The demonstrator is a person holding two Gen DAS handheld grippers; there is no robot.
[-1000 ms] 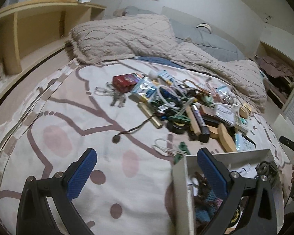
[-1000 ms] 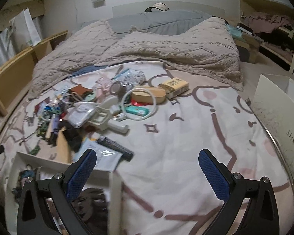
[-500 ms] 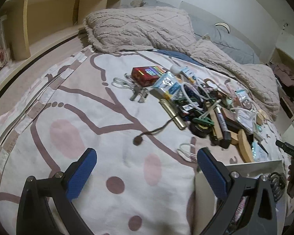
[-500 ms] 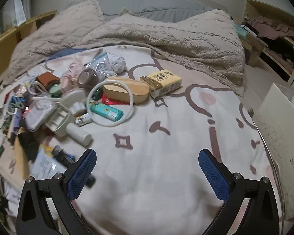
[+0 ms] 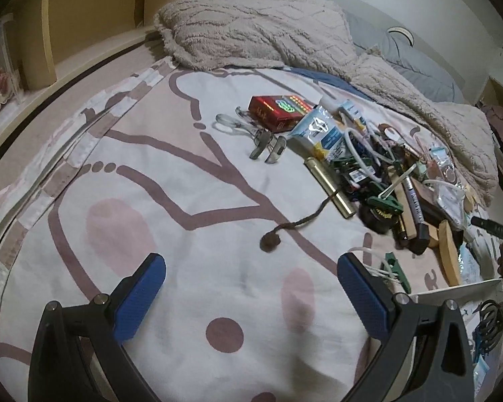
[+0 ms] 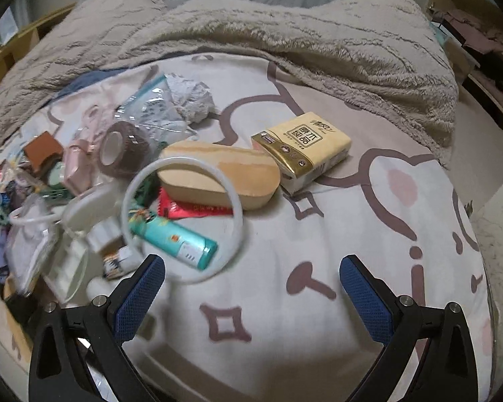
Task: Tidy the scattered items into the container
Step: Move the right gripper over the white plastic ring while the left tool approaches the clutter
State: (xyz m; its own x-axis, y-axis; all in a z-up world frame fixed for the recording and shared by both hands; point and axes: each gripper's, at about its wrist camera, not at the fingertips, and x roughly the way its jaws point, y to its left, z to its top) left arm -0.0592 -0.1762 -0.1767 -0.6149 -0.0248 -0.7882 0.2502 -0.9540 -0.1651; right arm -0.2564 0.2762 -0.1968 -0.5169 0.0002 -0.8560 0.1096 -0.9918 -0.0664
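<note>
Scattered items lie in a pile on the bed. In the left wrist view, a red box (image 5: 278, 111), a key bunch (image 5: 266, 144), a gold tube (image 5: 330, 186) and a brown cord with a knot (image 5: 270, 243) lie ahead. The white container's corner (image 5: 459, 293) is at the lower right. My left gripper (image 5: 251, 298) is open and empty above the sheet, short of the cord. In the right wrist view, a wooden case (image 6: 221, 174), a yellow tissue pack (image 6: 301, 154), a white ring (image 6: 181, 217) and a teal lighter (image 6: 174, 239) lie ahead. My right gripper (image 6: 251, 298) is open and empty, near the ring.
A beige fluffy blanket (image 5: 268, 30) is bunched at the bed's far side, also in the right wrist view (image 6: 285, 33). Wooden shelving (image 5: 84, 10) runs along the left. A brown tape roll (image 6: 124, 149) and plastic bags (image 6: 151, 107) lie in the pile.
Both grippers moved away from the container and forward toward the pile. The container has slid to the edge of the left view and out of the right view. Both stay open.
</note>
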